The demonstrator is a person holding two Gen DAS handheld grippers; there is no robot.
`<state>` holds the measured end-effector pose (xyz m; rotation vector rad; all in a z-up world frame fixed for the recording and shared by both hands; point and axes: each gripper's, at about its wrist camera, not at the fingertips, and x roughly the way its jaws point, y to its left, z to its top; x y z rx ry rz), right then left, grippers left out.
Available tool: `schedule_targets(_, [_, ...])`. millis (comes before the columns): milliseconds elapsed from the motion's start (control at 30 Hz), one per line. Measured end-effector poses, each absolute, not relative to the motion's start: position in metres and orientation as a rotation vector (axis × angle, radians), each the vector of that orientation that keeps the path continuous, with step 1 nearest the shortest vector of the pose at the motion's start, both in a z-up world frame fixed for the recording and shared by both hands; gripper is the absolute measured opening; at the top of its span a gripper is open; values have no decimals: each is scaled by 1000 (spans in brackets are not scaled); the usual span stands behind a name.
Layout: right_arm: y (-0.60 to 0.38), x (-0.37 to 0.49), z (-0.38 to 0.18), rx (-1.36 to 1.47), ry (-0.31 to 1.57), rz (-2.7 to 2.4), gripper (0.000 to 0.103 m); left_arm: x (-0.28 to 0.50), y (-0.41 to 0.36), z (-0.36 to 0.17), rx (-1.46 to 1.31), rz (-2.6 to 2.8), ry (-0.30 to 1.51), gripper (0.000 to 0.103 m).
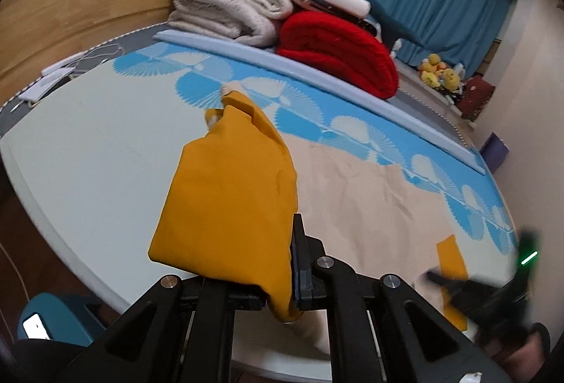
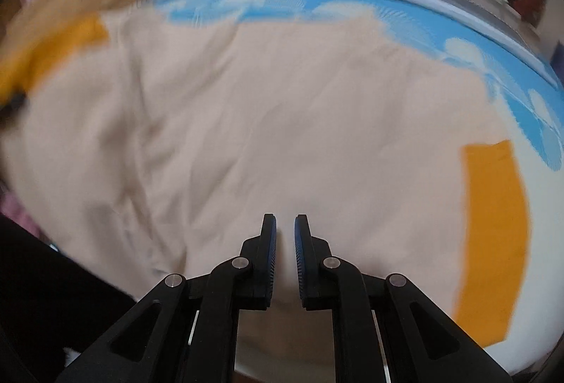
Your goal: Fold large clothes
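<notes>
Clothes-wise, it's one big beige garment (image 2: 268, 122) with mustard-yellow sleeves, spread flat over the blue-patterned mat (image 1: 352, 132) on the bed so it can be folded in sections. One yellow sleeve (image 1: 225, 192) is pinched shut in the left gripper (image 1: 294, 263) and held up off the mat, draped over the fingers, presumably so it can be carried inward across the beige body (classic sleeve-in-first fold). The other yellow sleeve (image 2: 493, 228) is left lying flat at the garment's far side, untouched. The right gripper (image 2: 285, 231) is poised over the beige body near its close edge with the jaws nearly closed; beige cloth can be seen in the narrow gap, but whether it's actually pinched can't be told. Folded blankets (image 1: 229, 5) are stacked well clear at the mat's far edge.
</notes>
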<state>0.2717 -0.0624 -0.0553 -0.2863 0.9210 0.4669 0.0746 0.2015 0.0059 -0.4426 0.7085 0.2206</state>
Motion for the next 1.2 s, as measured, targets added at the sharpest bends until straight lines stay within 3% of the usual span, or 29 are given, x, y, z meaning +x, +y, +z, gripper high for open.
schedule_targets(100, [-104, 266, 9, -315, 753, 470, 16, 81, 180, 15, -405, 192, 683, 8])
schedule_targets(200, [-157, 249, 49, -369, 570, 399, 37, 93, 139, 31, -305, 135, 638, 6])
schedule_targets(233, [-168, 246, 52, -366, 545, 375, 39, 97, 123, 36, -273, 105, 622, 6])
schedule_targets(500, [-273, 241, 26, -118, 640, 199, 39, 143, -64, 33, -3, -257, 642, 5])
schedule_targets(567, [-290, 236, 26, -107, 644, 178, 39, 157, -99, 10, 4, -356, 743, 10])
schedule_targets(633, [-303, 237, 21, -59, 679, 173, 40, 172, -119, -18, -35, -453, 903, 23])
schedule_targets(700, [-313, 242, 19, 12, 722, 189, 47, 178, -117, -40, -112, -509, 1065, 23])
schedule_targets(767, [-318, 251, 13, 92, 765, 221, 55, 168, -99, -34, -171, -530, 1089, 24])
schedule_targets(833, [-323, 267, 1, 153, 819, 266, 61, 159, -74, -16, -192, -524, 1079, 40])
schedule_targets(867, [-320, 274, -6, 179, 858, 297, 63, 156, -63, -11, -200, -512, 1072, 42])
schedule_targets(1067, [-284, 304, -53, 206, 1062, 363, 63, 156, 17, -6, -157, -263, 1088, 44])
schedule_targets(1200, [-270, 311, -82, 154, 1149, 287, 59, 153, 61, -35, -291, -128, 1106, 44])
